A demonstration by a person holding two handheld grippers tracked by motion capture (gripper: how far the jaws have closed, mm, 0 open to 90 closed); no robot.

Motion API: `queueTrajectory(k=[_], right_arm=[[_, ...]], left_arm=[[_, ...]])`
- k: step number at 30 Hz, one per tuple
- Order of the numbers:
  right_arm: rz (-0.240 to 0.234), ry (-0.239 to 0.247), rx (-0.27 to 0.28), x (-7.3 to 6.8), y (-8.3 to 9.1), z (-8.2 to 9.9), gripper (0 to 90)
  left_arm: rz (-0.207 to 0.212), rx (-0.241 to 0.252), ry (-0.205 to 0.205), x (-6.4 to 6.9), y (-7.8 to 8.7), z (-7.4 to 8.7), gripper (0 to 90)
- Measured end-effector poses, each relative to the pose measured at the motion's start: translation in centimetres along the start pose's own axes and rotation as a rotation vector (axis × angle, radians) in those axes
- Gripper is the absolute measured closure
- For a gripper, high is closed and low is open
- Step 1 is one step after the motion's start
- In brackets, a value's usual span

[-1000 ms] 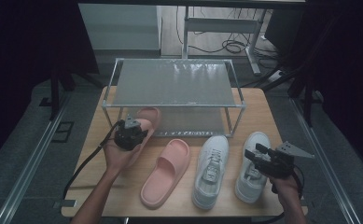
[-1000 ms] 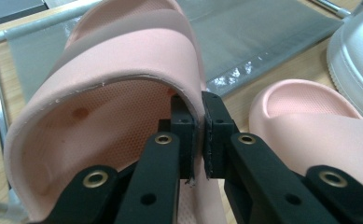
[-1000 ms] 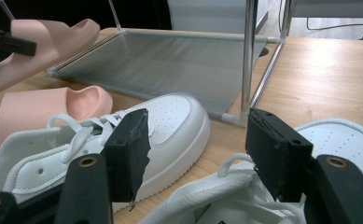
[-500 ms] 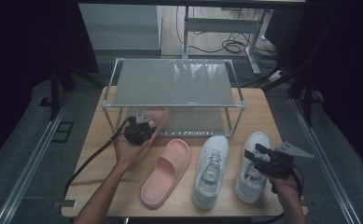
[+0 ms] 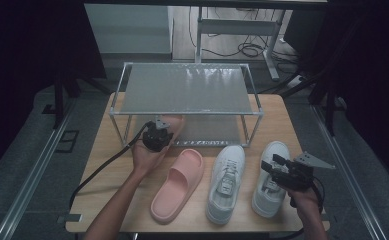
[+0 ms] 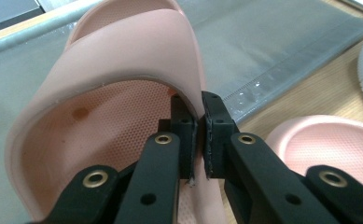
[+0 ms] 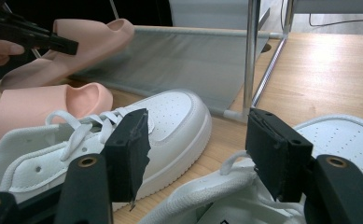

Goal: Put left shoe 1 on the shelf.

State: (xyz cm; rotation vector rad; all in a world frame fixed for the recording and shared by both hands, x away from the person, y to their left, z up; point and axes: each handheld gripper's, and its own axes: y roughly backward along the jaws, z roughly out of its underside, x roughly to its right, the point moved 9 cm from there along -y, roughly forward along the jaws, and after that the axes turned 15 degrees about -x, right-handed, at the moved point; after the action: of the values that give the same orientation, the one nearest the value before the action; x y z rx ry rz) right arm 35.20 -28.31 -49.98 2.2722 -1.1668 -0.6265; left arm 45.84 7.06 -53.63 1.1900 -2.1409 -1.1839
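Observation:
My left gripper (image 5: 158, 134) (image 6: 198, 135) is shut on the strap edge of a pink slipper (image 5: 174, 125) (image 6: 123, 84), held tilted with its toe over the lower grey shelf of the rack (image 5: 207, 136). The slipper also shows in the right gripper view (image 7: 90, 35). Its twin, a second pink slipper (image 5: 178, 184) (image 7: 44, 105), lies flat on the wooden table. Two white sneakers (image 5: 226, 182) (image 5: 269, 177) lie to its right. My right gripper (image 5: 282, 170) (image 7: 195, 149) hovers open just above the right-hand sneaker (image 7: 347, 140), nothing between its jaws.
The metal rack has a grey upper shelf (image 5: 187, 89) on thin posts (image 7: 251, 51) and sits at the back of the table (image 5: 107, 165). A black cable (image 5: 102, 167) trails from the left gripper toward the table's front left. Dark floor surrounds the table.
My left hand has carried the pink slipper to the right and slightly down, toward the rack's lower shelf. The right gripper has stayed put.

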Motion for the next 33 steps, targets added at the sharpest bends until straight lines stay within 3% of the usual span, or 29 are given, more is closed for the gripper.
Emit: queueTrajectory(k=[6, 18, 27, 29, 30, 32, 33], right_arm=[[-0.002, 0.0, -0.005, -0.1, -0.2, 0.1, 40.1], [-0.003, -0.002, -0.007, -0.1, -0.3, 0.1, 40.1], [-0.003, -0.003, -0.008, -0.1, -0.3, 0.2, 40.1], [-0.003, -0.003, -0.008, -0.1, -0.3, 0.2, 40.0], [-0.002, -0.003, -0.008, -0.1, -0.3, 0.2, 40.1], [-0.001, -0.002, -0.008, -0.1, -0.3, 0.2, 40.1], [0.0, -0.001, -0.009, -0.1, -0.3, 0.2, 40.0]], left_arm=[[-0.006, -0.004, 0.01, 0.0, -1.2, -0.5, 85.1], [-0.029, -0.023, -0.01, 0.0, -2.9, -0.7, 85.0], [-0.052, -0.022, 0.019, -0.6, -3.9, -1.0, 84.4], [-0.064, -0.015, 0.005, -0.6, -3.9, -1.0, 82.5], [-0.051, -0.007, 0.032, -0.3, -3.8, -1.0, 79.5], [-0.049, -0.011, 0.031, -0.2, -3.7, -0.9, 70.9], [-0.056, -0.014, 0.014, -0.2, -3.0, -0.7, 68.6]])
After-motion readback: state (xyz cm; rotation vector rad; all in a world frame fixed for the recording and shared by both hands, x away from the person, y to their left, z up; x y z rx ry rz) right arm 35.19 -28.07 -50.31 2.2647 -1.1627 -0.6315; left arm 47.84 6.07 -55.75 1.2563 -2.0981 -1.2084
